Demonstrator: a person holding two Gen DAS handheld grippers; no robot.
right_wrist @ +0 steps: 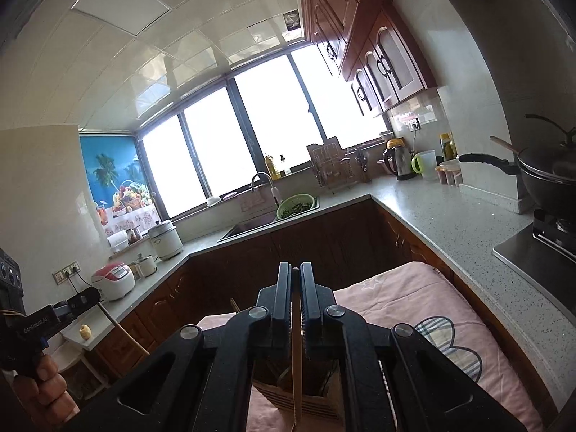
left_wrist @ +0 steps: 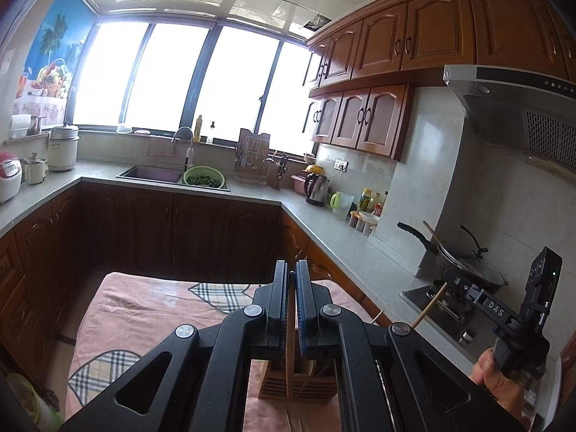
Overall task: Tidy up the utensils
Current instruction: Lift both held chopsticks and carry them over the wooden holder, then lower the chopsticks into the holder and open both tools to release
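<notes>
I hold one gripper in each hand, two in all, above a wooden utensil holder (left_wrist: 295,378) that stands on a bench covered with a pink cloth (left_wrist: 144,309).

My left gripper (left_wrist: 292,270) has its jaws nearly together, clamped on one wooden chopstick (left_wrist: 289,352). The chopstick runs up between the jaws, its tip showing at their far end, and its lower length hangs down in front of the utensil holder. I cannot tell whether its lower end is inside a compartment.

My right gripper (right_wrist: 295,270) is likewise narrowed onto one wooden chopstick (right_wrist: 296,370), which runs between the jaws and hangs down over the same utensil holder (right_wrist: 306,403). From the left wrist view, my right gripper (left_wrist: 444,285) is to the right of the utensil holder with its chopstick (left_wrist: 428,306) slanting down from it, and my right hand (left_wrist: 495,378) grips the handle. From the right wrist view, my left gripper (right_wrist: 96,295) is to the left of the utensil holder with its chopstick (right_wrist: 124,331) slanting down, and my left hand (right_wrist: 46,381) grips the handle.

So two chopsticks are held, one per gripper. On the cloth just in front of the utensil holder lie thin loose sticks (left_wrist: 293,423); I count about two, but only their ends show. A dark utensil stands inside the utensil holder; I cannot tell what it is.
</notes>
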